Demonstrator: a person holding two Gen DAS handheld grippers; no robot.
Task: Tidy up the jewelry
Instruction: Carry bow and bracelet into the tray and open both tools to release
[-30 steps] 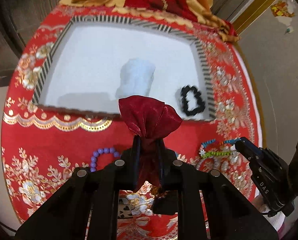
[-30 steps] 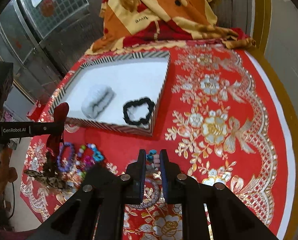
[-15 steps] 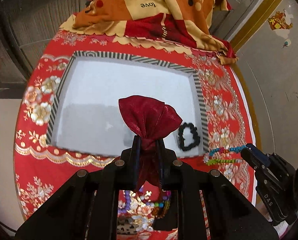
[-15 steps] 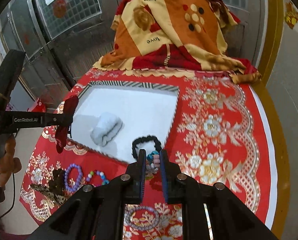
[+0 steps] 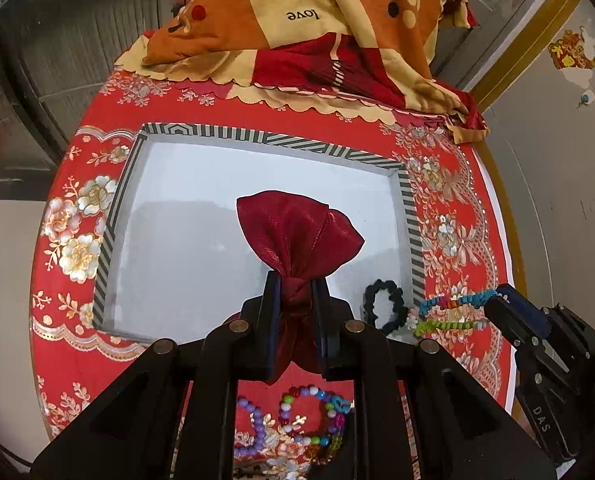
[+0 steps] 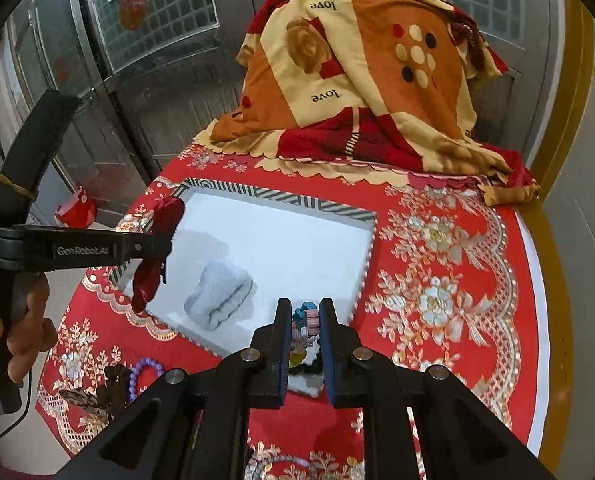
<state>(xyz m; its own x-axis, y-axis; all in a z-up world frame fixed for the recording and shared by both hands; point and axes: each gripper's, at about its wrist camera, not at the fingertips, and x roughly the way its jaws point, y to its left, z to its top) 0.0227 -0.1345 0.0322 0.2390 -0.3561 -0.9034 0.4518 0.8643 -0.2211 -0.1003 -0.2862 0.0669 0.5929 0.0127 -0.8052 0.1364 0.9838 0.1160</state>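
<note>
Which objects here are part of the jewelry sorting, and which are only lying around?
Job:
- red satin pouch, held by left tongs
- multicolored bracelets, held by right tongs
- striped tray
- black bracelet in tray
- beaded bracelets on tablecloth

Lying about:
- patterned blanket
- folded white towel in tray

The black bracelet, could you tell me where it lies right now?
In the left wrist view, the black bracelet lies inside the striped tray, in its near right corner, left of the right gripper's colourful bracelets.

Red floral tablecloth (image 6: 449, 280), metal-grille doors (image 6: 165, 4)
</note>
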